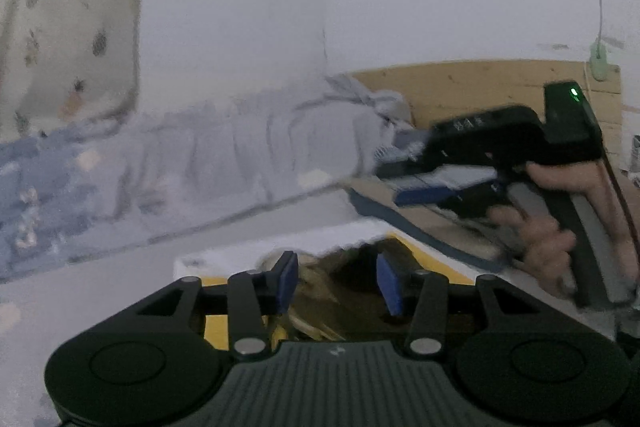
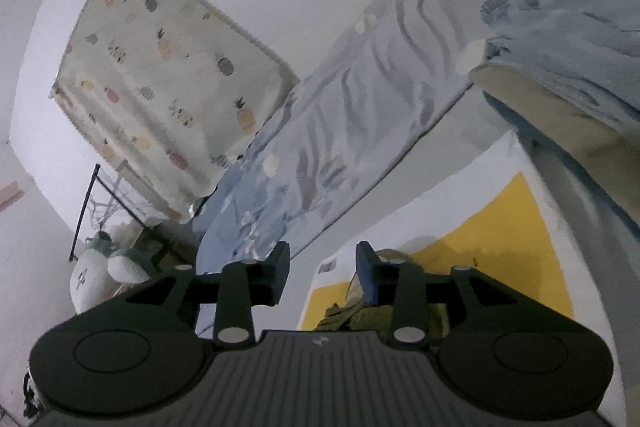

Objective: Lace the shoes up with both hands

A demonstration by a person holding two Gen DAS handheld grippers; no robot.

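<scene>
blue pads of the left gripper (image 1: pixel 338 283) stand apart with nothing pinched; just beyond them lies the olive shoe (image 1: pixel 320 279), on a yellow-and-white surface (image 1: pixel 404 241). the right gripper (image 2: pixel 322 267) is also parted and empty, the shoe (image 2: pixel 360 311) below its right finger. likely between grabs: next each must find a lace end, which the blur hides. farther off, a bed (image 2: pixel 340 131). no containers show.
</scene>
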